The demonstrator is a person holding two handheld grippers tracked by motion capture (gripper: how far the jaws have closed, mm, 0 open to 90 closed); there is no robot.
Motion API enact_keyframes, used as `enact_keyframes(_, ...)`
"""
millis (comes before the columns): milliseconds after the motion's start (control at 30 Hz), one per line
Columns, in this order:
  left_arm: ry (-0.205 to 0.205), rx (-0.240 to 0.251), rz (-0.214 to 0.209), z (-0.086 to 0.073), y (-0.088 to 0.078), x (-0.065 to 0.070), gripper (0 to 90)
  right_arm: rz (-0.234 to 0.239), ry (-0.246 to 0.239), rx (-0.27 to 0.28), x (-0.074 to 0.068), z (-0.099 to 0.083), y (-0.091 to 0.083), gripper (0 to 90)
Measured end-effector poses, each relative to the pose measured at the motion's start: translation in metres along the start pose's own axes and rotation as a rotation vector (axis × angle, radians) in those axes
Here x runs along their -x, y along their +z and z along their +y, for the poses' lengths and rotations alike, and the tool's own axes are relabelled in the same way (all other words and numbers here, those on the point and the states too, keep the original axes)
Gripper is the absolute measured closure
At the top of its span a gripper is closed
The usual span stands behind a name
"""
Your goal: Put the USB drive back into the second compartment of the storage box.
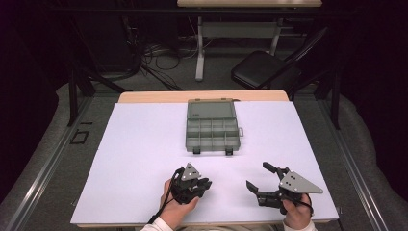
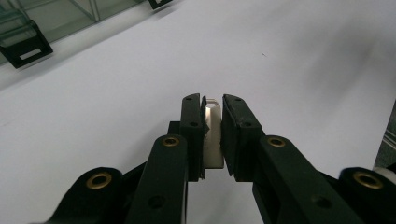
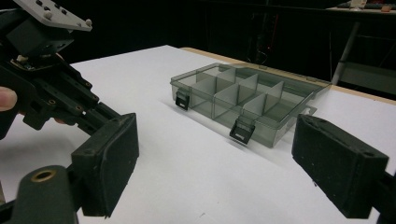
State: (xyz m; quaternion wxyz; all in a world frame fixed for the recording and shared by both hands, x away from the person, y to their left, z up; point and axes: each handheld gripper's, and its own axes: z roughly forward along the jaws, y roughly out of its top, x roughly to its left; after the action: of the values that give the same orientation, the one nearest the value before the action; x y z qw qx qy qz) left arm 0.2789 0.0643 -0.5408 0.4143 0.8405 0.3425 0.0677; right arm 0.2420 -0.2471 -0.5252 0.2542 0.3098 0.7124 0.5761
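the left gripper [image 2: 212, 135] clamps a small white piece [image 2: 213, 140]; the right gripper [image 3: 215, 168] gapes empty, organizer box [image 3: 247, 98] ahead.

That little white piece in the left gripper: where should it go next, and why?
Probably forward, toward the compartment box. The left gripper is shut on the white piece, and the box lies open ahead with empty-looking compartments. The right gripper is open with nothing between its pads.

I can't tell what the small white piece [image 2: 213, 140] is; my left gripper [image 2: 212, 100] covers most of it, and the organizer box [image 2: 28, 28] is cut off by the frame's edge.
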Motion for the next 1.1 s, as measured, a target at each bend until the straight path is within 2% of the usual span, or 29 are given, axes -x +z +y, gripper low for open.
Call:
enact_keyframes(233,-0.019,0.016,0.015,0.002,-0.006,-0.005,78.8,0.0,-0.002,0.0,0.0,0.0,0.0,14.4)
enact_keyframes(567,-0.025,0.045,0.037,0.008,-0.015,-0.013,78.8,-0.002,0.0,-0.001,0.0,0.0,0.0,14.4)
enact_keyframes(1100,-0.017,0.072,0.069,0.035,-0.027,-0.022,78.8,-0.006,0.0,-0.004,0.001,0.0,0.001,14.4)
